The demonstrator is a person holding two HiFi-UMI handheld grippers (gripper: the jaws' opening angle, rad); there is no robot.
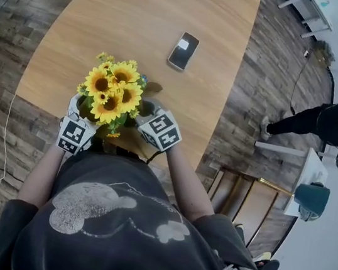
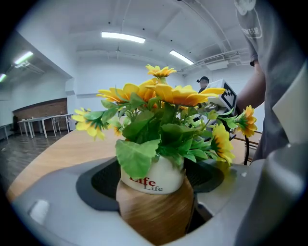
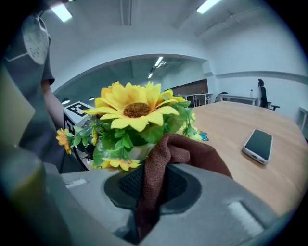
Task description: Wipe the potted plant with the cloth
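The potted plant, a bunch of yellow sunflowers with green leaves in a white pot with a wood-grain lower half, stands at the near edge of the light wooden table, between the two grippers. The left gripper has its jaws set wide and clasped round the pot's wooden base from the near left. The right gripper, just right of the flowers, has its jaws clenched on a dark brown woven cloth, whose bunched fold stands up close to the nearest leaves, though I cannot tell whether it touches them. A black smartphone lies well apart, farther off and to the right. The likeliest trouble is the thick fold catching a petal or leaf and dragging the top-heavy bunch sideways; since the hold is low on a rounded pot, this could twist it loose or tip it off the near edge. A hard pull might also draw the cloth out of its jaws.
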